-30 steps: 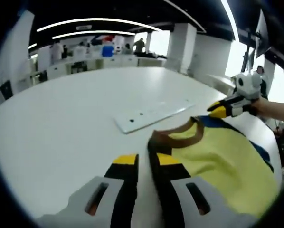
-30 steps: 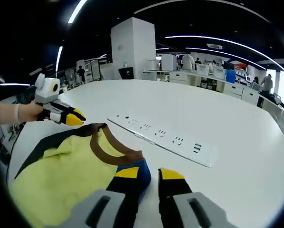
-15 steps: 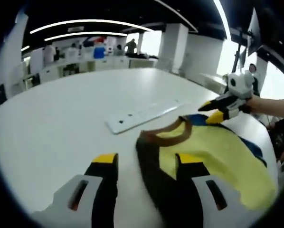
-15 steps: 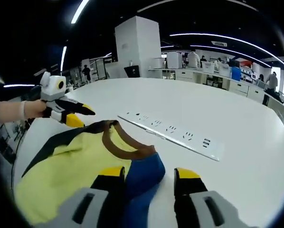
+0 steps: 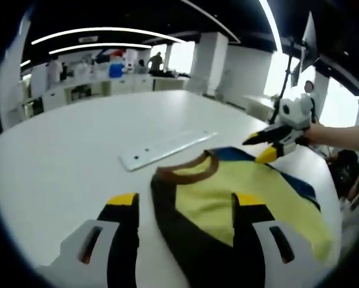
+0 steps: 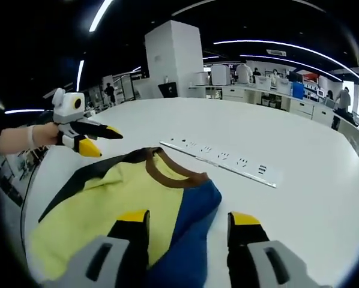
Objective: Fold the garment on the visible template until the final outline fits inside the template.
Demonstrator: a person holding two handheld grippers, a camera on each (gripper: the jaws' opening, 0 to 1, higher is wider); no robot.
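A yellow garment (image 5: 209, 192) with a brown collar (image 5: 185, 174), one black sleeve and one blue sleeve lies spread on the white table (image 5: 65, 150). My left gripper (image 5: 185, 201) is open, its jaws straddling the black sleeve (image 5: 167, 222) without closing on it. My right gripper (image 6: 188, 218) is open too, with the blue sleeve (image 6: 191, 228) lying between its jaws. In the left gripper view the right gripper (image 5: 254, 151) hovers open over the garment's far shoulder. In the right gripper view the left gripper (image 6: 107, 146) is open above the black sleeve side.
A long white power strip (image 6: 227, 162) lies on the table just beyond the collar, also seen as power strip (image 5: 164, 150). The table's rounded edge (image 6: 23, 198) runs close to the garment. Desks and several people stand far in the background.
Both grippers were shut on the sleeve edges a second ago; they have opened and let go. The garment now lies flatter and both hands have drawn back slightly.
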